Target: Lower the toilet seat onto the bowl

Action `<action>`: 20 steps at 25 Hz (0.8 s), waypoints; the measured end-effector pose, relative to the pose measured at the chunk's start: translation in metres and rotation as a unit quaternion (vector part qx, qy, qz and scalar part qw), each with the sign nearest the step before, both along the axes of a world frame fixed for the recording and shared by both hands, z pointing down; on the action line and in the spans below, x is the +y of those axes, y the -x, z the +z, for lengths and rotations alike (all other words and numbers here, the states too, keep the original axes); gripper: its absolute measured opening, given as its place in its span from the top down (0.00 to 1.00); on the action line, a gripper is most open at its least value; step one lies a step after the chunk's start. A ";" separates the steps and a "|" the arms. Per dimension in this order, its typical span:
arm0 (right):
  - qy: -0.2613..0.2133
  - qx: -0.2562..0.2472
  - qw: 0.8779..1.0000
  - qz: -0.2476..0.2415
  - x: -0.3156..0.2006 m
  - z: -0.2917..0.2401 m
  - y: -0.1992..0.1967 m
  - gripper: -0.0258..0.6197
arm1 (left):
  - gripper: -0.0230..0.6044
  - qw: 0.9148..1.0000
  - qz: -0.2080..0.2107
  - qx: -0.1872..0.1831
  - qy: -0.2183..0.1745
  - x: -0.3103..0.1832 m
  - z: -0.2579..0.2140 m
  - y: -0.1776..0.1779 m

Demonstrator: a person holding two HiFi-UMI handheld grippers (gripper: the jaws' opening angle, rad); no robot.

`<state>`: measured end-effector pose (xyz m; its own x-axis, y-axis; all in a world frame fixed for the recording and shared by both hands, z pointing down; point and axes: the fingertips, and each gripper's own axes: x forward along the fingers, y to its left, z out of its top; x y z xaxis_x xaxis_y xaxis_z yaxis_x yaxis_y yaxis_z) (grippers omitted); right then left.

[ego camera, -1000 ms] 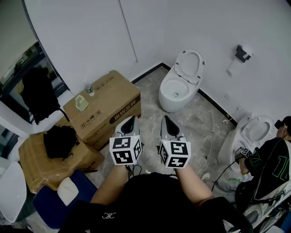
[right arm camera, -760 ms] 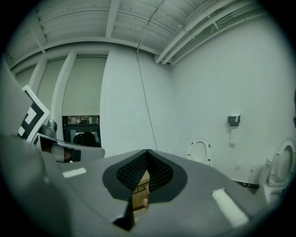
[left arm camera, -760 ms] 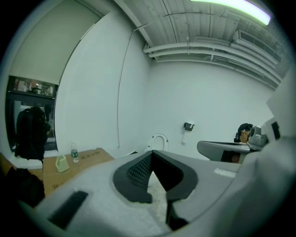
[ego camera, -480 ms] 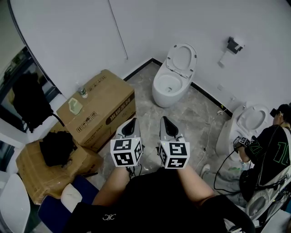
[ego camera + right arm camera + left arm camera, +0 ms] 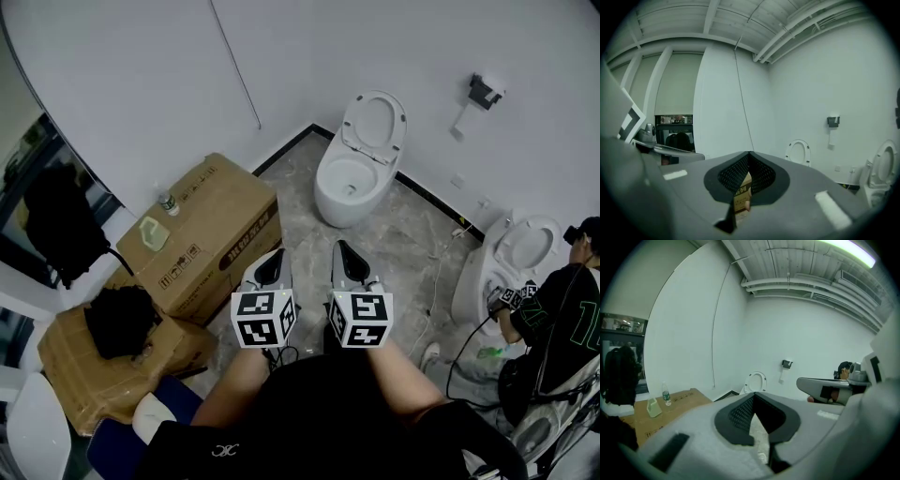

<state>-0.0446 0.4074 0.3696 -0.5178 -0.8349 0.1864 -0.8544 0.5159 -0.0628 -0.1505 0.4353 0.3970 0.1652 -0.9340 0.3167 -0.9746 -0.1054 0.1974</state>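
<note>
A white toilet point(image 5: 349, 183) stands against the far wall with its seat point(image 5: 373, 124) raised upright against the wall. Both grippers are held side by side well short of it, above the grey floor, and point toward it. My left gripper point(image 5: 277, 251) is shut with nothing between its jaws. My right gripper point(image 5: 340, 246) is shut and empty too. In the left gripper view the raised seat point(image 5: 755, 381) shows small beyond the tips of the left gripper point(image 5: 753, 393). In the right gripper view the seat point(image 5: 798, 152) lies to the right of the right gripper point(image 5: 749, 153).
A large cardboard box point(image 5: 211, 225) with a bottle point(image 5: 167, 202) on it stands left of the toilet, with a black bag point(image 5: 120, 319) on another box nearer me. At the right a person point(image 5: 562, 319) crouches by a second toilet point(image 5: 511, 267). A paper holder point(image 5: 483, 91) hangs on the wall.
Both grippers have edged forward and slightly down toward the toilet, still shut. The view has shifted with them. The seat stays upright.
</note>
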 end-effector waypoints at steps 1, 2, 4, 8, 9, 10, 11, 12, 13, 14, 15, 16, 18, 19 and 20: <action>0.000 -0.002 1.000 0.000 -0.008 0.000 0.001 0.95 | 0.95 1.000 0.002 -0.002 0.000 -0.007 0.001 -0.001; -0.001 -0.003 1.000 0.000 -0.016 0.001 0.001 0.95 | 0.95 1.000 0.003 -0.004 0.001 -0.015 0.001 -0.001; -0.001 -0.005 1.000 -0.001 -0.036 0.003 0.002 0.95 | 0.95 1.000 0.004 -0.008 0.003 -0.034 0.004 -0.002; 0.003 -0.009 1.000 -0.002 -0.085 0.007 -0.002 0.95 | 0.95 1.000 0.002 -0.013 0.006 -0.079 0.006 -0.004; 0.004 -0.010 1.000 -0.001 -0.098 0.008 -0.004 0.95 | 0.95 1.000 0.002 -0.014 0.006 -0.092 0.006 -0.005; 0.004 -0.010 1.000 -0.001 -0.111 0.008 -0.006 0.95 | 0.95 1.000 0.002 -0.015 0.007 -0.104 0.006 -0.007; 0.004 -0.010 1.000 -0.002 -0.124 0.007 -0.007 0.95 | 0.95 1.000 0.000 -0.014 0.008 -0.116 0.006 -0.008; 0.004 -0.010 1.000 -0.002 -0.137 0.007 -0.009 0.95 | 0.95 1.000 -0.001 -0.013 0.009 -0.128 0.007 -0.009; 0.004 -0.009 1.000 -0.003 -0.150 0.007 -0.011 0.95 | 0.95 1.000 -0.002 -0.010 0.011 -0.140 0.008 -0.010; 0.005 -0.008 1.000 -0.003 -0.164 0.007 -0.013 0.95 | 0.95 1.000 -0.003 -0.009 0.013 -0.154 0.009 -0.013; 0.005 -0.007 1.000 -0.003 -0.177 0.007 -0.017 0.95 | 0.95 1.000 -0.002 -0.008 0.015 -0.168 0.010 -0.017; 0.006 -0.005 1.000 -0.002 -0.191 0.008 -0.021 0.95 | 0.95 1.000 0.000 -0.008 0.018 -0.182 0.012 -0.021; 0.010 -0.001 1.000 0.001 -0.218 0.011 -0.030 0.95 | 0.95 1.000 0.006 -0.009 0.023 -0.209 0.015 -0.032; 0.013 0.000 1.000 0.003 -0.232 0.012 -0.035 0.95 | 0.95 1.000 0.009 -0.010 0.026 -0.222 0.016 -0.038; 0.015 0.002 1.000 0.005 -0.245 0.012 -0.039 0.95 | 0.95 0.999 0.012 -0.010 0.028 -0.235 0.016 -0.043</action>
